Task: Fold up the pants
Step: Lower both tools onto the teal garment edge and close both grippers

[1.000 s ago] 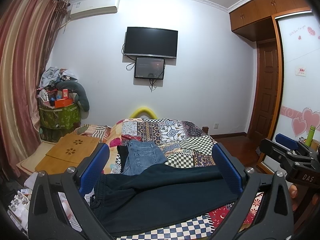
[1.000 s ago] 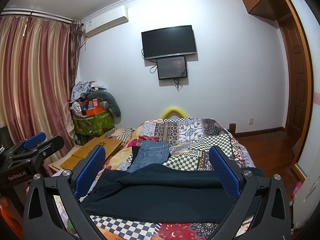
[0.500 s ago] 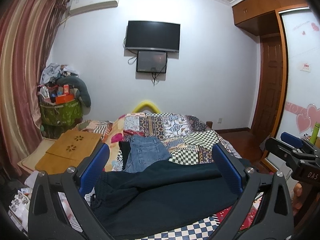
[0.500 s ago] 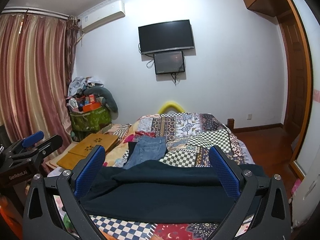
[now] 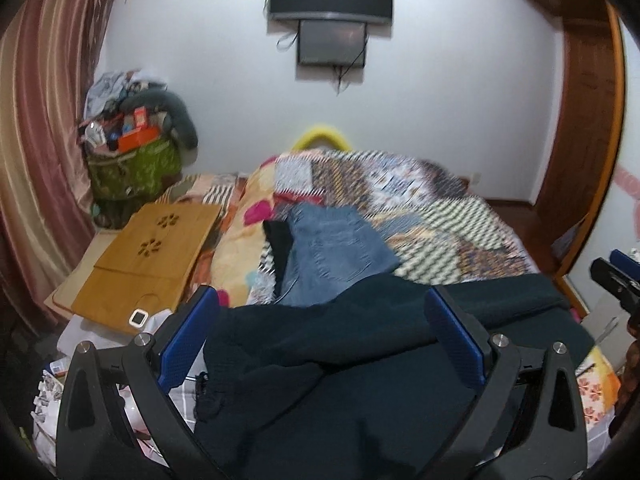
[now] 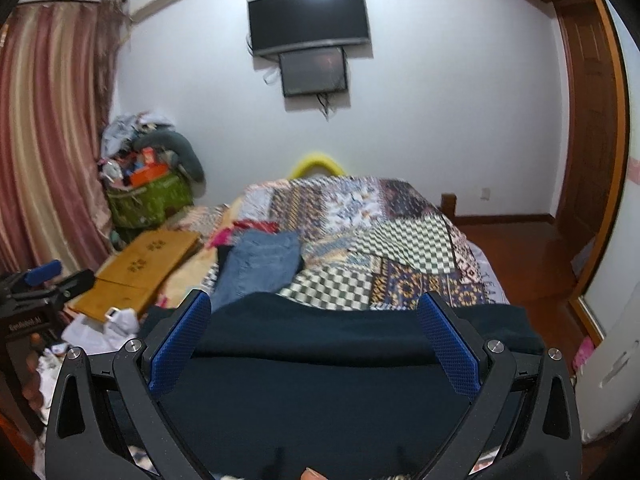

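Both my grippers hang over the near end of the bed, jaws spread wide, gripping nothing. Left gripper [image 5: 322, 336] sits above the rumpled waistband side of the dark pants [image 5: 360, 380]; right gripper [image 6: 314, 340] above the smoother stretch of the same pants [image 6: 320, 376].

The pants lie crosswise on the patchwork quilt [image 6: 380, 248], one leg draped loosely over the other, edges not aligned.

Step in hand, as I judge it: come down and pinch an edge at each end. To do it well I'd take both layers at once, lift evenly, and keep the cloth taut between the two grips so the fold lands square. The bunched waistband is the likely snag.

Surroundings: folded jeans [image 5: 332, 248] lie further up the quilt, just beyond the pants. Wooden boards [image 5: 148, 256] sit left of the bed, a heaped green basket [image 6: 150, 200] by the curtain [image 6: 48, 140]. Television [image 6: 308, 20] on the far wall, wooden door [image 6: 588, 120] on the right.
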Action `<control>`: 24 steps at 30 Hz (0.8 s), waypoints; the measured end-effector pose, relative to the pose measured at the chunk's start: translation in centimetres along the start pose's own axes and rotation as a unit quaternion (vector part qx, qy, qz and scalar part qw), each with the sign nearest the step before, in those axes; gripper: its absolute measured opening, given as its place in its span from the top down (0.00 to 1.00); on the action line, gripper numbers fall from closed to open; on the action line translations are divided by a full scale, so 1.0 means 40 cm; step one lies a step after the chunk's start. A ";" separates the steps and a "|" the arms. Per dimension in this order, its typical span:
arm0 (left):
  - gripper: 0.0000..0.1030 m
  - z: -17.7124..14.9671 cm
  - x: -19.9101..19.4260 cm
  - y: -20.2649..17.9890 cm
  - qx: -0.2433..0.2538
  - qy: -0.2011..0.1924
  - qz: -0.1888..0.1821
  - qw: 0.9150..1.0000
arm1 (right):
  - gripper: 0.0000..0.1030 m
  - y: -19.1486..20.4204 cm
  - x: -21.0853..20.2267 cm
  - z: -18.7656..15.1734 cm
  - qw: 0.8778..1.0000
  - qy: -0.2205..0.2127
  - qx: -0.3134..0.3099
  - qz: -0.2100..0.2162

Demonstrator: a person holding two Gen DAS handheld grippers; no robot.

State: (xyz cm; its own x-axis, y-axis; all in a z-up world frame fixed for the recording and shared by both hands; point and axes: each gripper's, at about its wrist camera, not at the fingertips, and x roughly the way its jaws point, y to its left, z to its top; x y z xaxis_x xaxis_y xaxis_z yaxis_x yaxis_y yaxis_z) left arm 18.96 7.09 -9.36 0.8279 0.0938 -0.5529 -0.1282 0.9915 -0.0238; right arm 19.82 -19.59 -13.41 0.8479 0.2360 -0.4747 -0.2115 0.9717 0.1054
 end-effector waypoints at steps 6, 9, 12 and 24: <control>0.00 -0.001 0.214 0.088 -0.014 0.088 0.026 0.996 | 0.00 -0.052 0.135 -0.011 0.998 0.058 0.006 -0.019; 0.00 -0.016 0.305 0.132 -0.020 0.116 0.027 0.993 | 0.00 -0.077 0.203 -0.013 0.996 0.088 -0.001 -0.019; 0.00 -0.040 0.394 0.178 -0.019 0.145 0.054 0.988 | 0.00 -0.090 0.270 -0.014 0.993 0.114 -0.014 -0.017; 0.25 -0.146 0.640 0.363 -0.050 0.246 0.082 0.965 | 0.01 -0.126 0.519 -0.035 0.972 0.215 -0.092 0.007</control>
State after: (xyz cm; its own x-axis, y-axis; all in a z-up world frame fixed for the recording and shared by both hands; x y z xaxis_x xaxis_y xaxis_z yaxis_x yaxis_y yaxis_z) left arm 35.11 23.34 -28.73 0.4369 0.1690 -0.8835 -0.3079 0.9510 0.0297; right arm 37.81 -19.59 -24.99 0.5701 0.1849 -0.8005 -0.3391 0.9404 -0.0243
